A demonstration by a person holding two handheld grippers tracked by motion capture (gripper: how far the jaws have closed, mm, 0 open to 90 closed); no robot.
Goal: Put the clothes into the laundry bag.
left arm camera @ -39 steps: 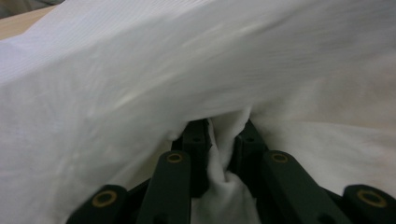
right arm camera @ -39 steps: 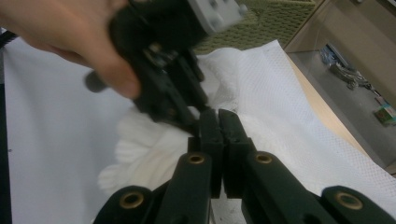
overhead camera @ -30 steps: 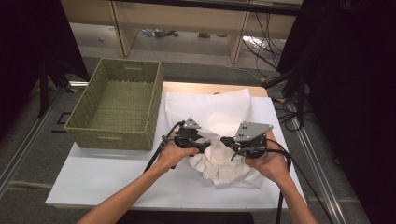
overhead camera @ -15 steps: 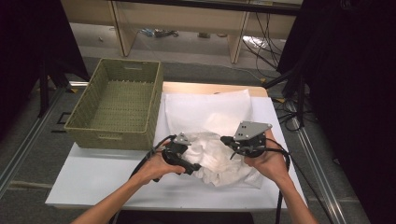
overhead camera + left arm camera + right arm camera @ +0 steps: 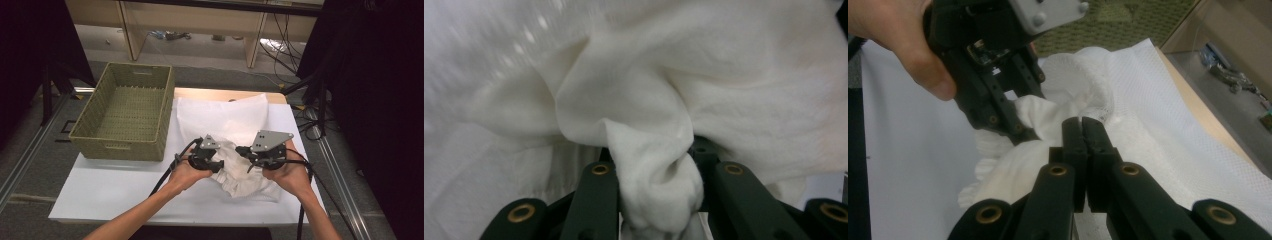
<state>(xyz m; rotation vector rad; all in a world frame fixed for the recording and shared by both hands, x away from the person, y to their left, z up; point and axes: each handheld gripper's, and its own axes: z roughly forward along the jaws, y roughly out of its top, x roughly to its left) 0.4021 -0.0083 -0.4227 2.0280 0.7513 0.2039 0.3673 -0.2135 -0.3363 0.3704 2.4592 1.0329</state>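
High view is showing a white cloth (image 5: 235, 150) lying on the white table (image 5: 115, 192), bunched up in a soft lump between the two hands. The flat part of the cloth is reaching back toward the far edge of the table.

The left gripper (image 5: 212, 162) is biting the left side of the lump. In the left gripper view, a thick fold of the cloth (image 5: 659, 170) is sitting squeezed between its two black jaws. Half a second ago this gripper was lower and more to the left; now it is sitting closer to the lump and closer to the other gripper.

The right gripper (image 5: 245, 150) is staying where it was, at the right side of the lump. In the right gripper view, its jaws (image 5: 1082, 137) are pressed flat together with nothing between them, and the cloth (image 5: 1058, 120) is lying just past their tips.

A green woven basket (image 5: 90, 140) is sitting on the table to the left, just beside the cloth.
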